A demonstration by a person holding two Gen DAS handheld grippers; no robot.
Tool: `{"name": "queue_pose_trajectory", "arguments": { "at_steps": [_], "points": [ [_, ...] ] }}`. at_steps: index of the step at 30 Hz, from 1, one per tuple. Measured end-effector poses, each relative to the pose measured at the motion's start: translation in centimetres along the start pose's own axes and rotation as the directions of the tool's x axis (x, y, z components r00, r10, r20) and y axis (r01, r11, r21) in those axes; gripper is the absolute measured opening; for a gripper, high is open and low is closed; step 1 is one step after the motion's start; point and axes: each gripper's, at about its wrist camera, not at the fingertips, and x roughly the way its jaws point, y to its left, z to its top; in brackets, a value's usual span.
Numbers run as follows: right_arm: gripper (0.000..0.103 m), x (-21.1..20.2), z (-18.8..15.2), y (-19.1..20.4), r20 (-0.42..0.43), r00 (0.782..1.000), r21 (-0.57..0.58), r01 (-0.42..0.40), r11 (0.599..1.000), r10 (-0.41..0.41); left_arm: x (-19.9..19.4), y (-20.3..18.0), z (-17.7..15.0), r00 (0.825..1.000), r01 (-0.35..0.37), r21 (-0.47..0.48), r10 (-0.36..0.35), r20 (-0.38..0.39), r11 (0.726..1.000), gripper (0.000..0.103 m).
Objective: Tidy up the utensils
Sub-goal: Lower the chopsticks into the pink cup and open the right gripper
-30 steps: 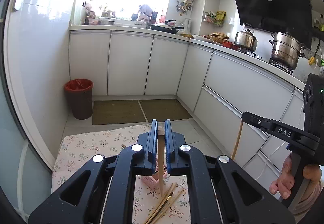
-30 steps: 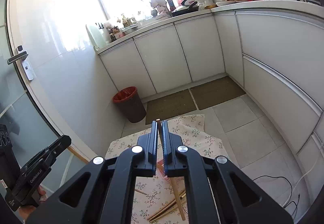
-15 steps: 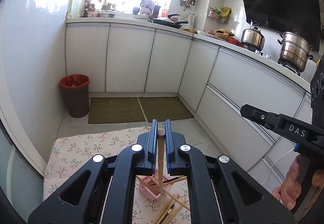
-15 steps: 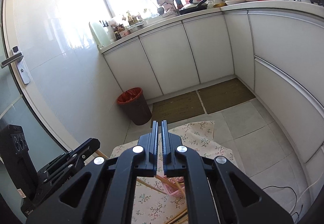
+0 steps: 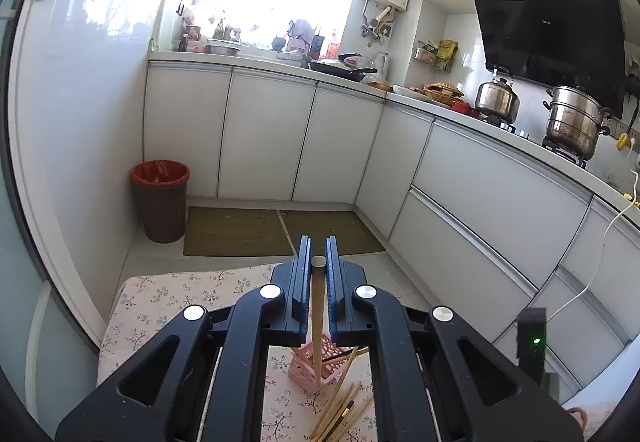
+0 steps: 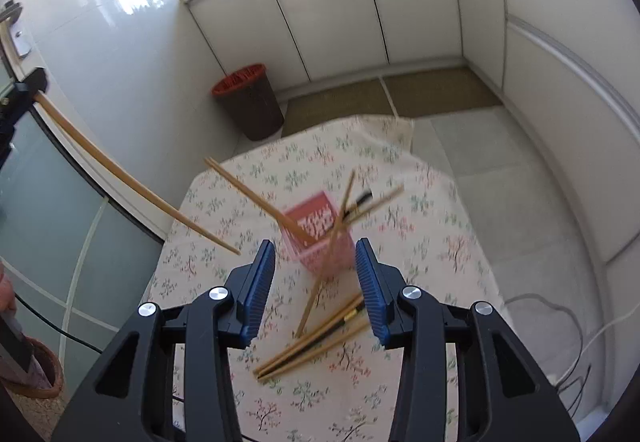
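My left gripper [image 5: 318, 256] is shut on a wooden chopstick [image 5: 317, 326] that hangs down over the pink holder [image 5: 316, 366]. The same chopstick [image 6: 132, 180] shows in the right wrist view, slanting from the left gripper at the left edge toward the table. My right gripper [image 6: 316, 266] is open and empty, just above the pink holder [image 6: 320, 238], which holds several chopsticks [image 6: 256, 198]. A loose bundle of chopsticks [image 6: 312, 342] lies on the floral tablecloth [image 6: 420, 242] in front of the holder; it also shows in the left wrist view [image 5: 340, 414].
A red-lined bin [image 6: 248, 102] stands on the floor beyond the table. White cabinets [image 5: 480, 194] run along the back and right. Pots [image 5: 572, 122] stand on the stove. Cables [image 6: 560, 322] lie on the floor at the right.
My right gripper has opened and tipped down toward the holder; the chopstick it held is gone from its jaws. My left gripper still holds its chopstick, now over the holder.
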Motion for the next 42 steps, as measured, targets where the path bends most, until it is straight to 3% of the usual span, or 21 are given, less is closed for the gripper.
{"name": "queue_pose_trajectory", "arguments": {
  "at_steps": [3, 5, 8, 11, 19, 25, 26, 27, 28, 29, 37, 42],
  "points": [
    [0.048, 3.3, -2.6, -3.0, -0.077, 0.996, 0.193, -0.025, 0.981, 0.041, -1.2, 0.9, -0.8, 1.0, 0.007, -0.031, -0.007, 0.01, 0.999, 0.006],
    [0.053, 5.7, -4.0, -4.2, -0.073, 0.997, 0.297, -0.016, 0.955, 0.04, -1.6, 1.5, -1.4, 1.0, 0.016, -0.056, -0.015, 0.012, 0.998, 0.006],
    [0.053, 8.6, -5.2, -3.0, 0.003, 0.998, 0.213, 0.064, 0.975, -0.066, -1.9, 2.1, -2.2, 1.0, 0.028, -0.08, -0.027, 0.003, 0.996, 0.006],
    [0.053, 10.8, -5.5, -1.2, 0.055, 0.995, 0.105, 0.073, 0.992, -0.079, -2.3, 2.7, -2.8, 1.0, 0.027, -0.076, -0.027, -0.008, 0.997, 0.006],
    [0.053, 14.2, -4.5, -0.6, 0.011, 0.992, 0.056, 0.126, 0.99, -0.126, -2.6, 4.2, -3.4, 0.999, 0.043, -0.103, -0.043, -0.001, 0.994, 0.006],
    [0.053, 15.7, -4.0, 0.4, -0.01, 0.996, 0.052, 0.093, 0.994, -0.093, -2.3, 4.7, -3.8, 0.999, 0.045, -0.117, -0.046, -0.01, 0.992, 0.006],
    [0.052, 16.0, -4.1, 0.5, -0.014, 0.996, 0.059, 0.083, 0.995, -0.083, -2.3, 4.7, -3.9, 0.999, 0.043, -0.119, -0.045, -0.012, 0.992, 0.006],
    [0.031, 16.1, -4.2, 0.6, -0.017, 0.997, 0.055, 0.08, 0.995, -0.079, -2.4, 4.9, -3.9, 0.999, 0.04, -0.121, -0.042, -0.013, 0.992, 0.006],
    [0.015, 16.1, -4.3, 1.0, -0.013, 0.997, 0.037, 0.075, 0.997, -0.074, -2.5, 4.9, -3.9, 0.999, 0.037, -0.121, -0.039, -0.014, 0.992, 0.006],
    [0.009, 15.6, -4.6, 1.3, 0.007, 0.996, 0.021, 0.084, 0.996, -0.084, -2.6, 4.9, -3.9, 0.999, 0.033, -0.121, -0.035, -0.014, 0.992, 0.006],
    [0.007, 8.5, -5.2, 3.9, 0.154, 0.988, -0.052, 0.034, 0.998, -0.026, -4.2, 4.4, -3.6, 1.0, 0.025, -0.117, -0.024, 0.006, 0.993, 0.006],
    [0.007, 3.4, -3.6, 4.7, 0.252, 0.967, -0.056, -0.012, 0.998, 0.025, -5.1, 3.7, -3.3, 0.999, 0.029, -0.109, -0.025, 0.031, 0.994, 0.006]
  ]
}}
